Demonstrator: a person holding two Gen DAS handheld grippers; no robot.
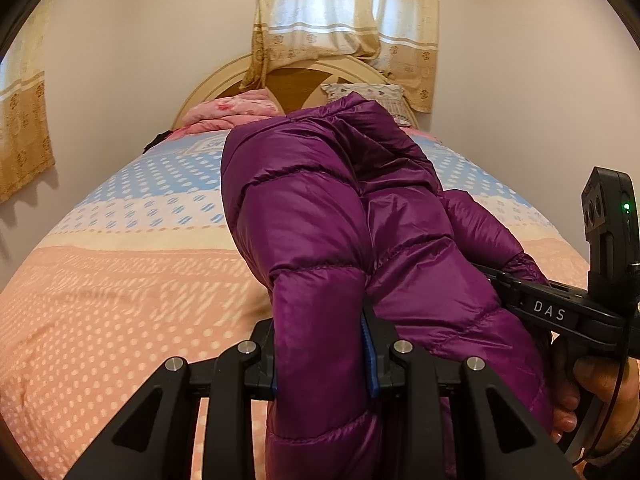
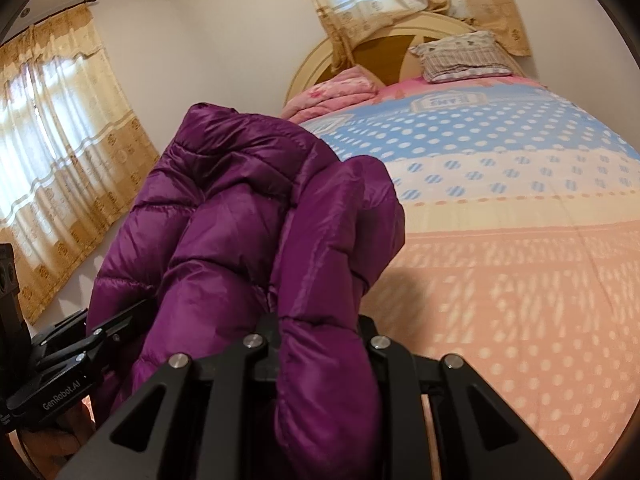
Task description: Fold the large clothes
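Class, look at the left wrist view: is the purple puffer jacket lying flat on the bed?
No: the purple puffer jacket is bunched and lifted above the bed, clamped in the left gripper.

The purple quilted puffer jacket is glossy and bunched into thick folds, raised above the bed, its near end hanging down and its far end humped toward the headboard.

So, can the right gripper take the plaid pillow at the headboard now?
Probably not: the right gripper is shut on the purple jacket, and the pillow lies far across the bed.
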